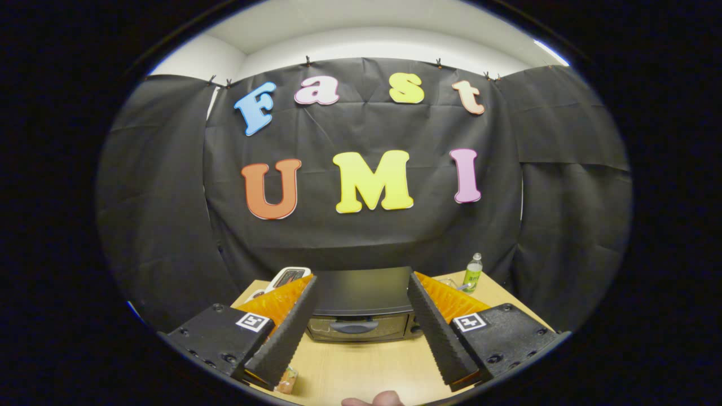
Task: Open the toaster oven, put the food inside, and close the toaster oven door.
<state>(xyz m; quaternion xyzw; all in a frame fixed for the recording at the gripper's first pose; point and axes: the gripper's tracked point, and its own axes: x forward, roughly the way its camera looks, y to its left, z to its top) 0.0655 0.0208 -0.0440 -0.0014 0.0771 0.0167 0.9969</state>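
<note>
A black toaster oven (361,304) stands on the wooden table (366,366), beyond my fingers and centred between them. Its glass door with a dark handle (354,326) is closed. My gripper (361,282) is open, held above the table, with nothing between the ribbed black fingers (287,332). A piece of food (286,382), tan and partly hidden, lies on the table under the left finger.
A small green-labelled bottle (472,273) stands at the table's back right. A white device with a dark screen (289,276) sits behind the left finger, next to the oven. A fingertip of a person's hand (373,400) shows at the near table edge.
</note>
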